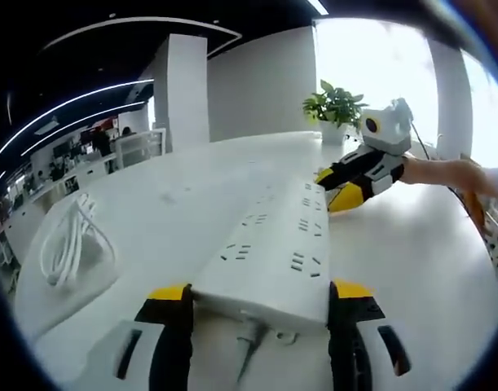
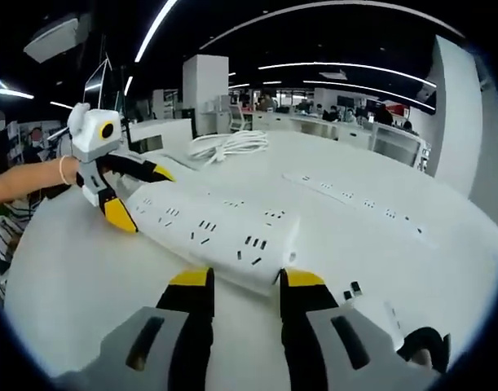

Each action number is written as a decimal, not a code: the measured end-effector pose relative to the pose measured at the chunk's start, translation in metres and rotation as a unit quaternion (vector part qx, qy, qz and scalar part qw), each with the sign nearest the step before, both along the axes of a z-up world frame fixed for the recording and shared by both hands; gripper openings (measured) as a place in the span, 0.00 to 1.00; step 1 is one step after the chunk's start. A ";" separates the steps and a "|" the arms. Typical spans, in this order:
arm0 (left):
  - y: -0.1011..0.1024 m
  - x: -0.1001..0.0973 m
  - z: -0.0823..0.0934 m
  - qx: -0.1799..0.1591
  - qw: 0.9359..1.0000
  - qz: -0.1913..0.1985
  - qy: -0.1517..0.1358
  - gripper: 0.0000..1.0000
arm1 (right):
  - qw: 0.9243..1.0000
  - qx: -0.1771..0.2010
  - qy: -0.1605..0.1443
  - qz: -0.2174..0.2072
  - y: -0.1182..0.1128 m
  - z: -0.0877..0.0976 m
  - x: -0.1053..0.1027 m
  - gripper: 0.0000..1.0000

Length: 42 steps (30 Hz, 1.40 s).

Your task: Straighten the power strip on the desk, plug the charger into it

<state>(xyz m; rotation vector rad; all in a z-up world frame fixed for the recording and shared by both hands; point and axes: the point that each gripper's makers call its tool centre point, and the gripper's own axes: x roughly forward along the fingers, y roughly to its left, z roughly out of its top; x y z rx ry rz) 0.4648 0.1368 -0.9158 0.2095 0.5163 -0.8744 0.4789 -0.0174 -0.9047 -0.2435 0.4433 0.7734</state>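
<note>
Surface: white round desk (image 1: pixel 191 204), office behind.
Left gripper (image 1: pixel 261 305): I clamp long white plastic power strip (image 1: pixel 273 244) end, to swing it straight.
Right gripper (image 2: pixel 244 285): I pinch its other end.

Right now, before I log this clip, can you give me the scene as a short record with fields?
Surface: white desk
Power strip: lies flat, held at both ends
Left tool: jaws hug both sides of the strip's cord end
Right tool: jaws flank the opposite end; grip unclear
Charger: white, on the desk beside the right tool, not plugged in
Coiled cable: white, apart from the strip
Plant: at the desk's far side
</note>
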 end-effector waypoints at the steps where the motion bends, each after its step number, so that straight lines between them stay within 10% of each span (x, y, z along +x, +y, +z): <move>1: 0.000 0.000 0.000 0.000 1.000 -0.001 0.000 0.68 | 1.000 0.000 -0.001 -0.001 0.000 0.000 -0.001 0.30; 42: -0.007 0.001 0.000 0.036 0.995 -0.093 0.016 0.68 | 0.999 0.012 -0.006 -0.048 -0.013 0.002 -0.034 0.23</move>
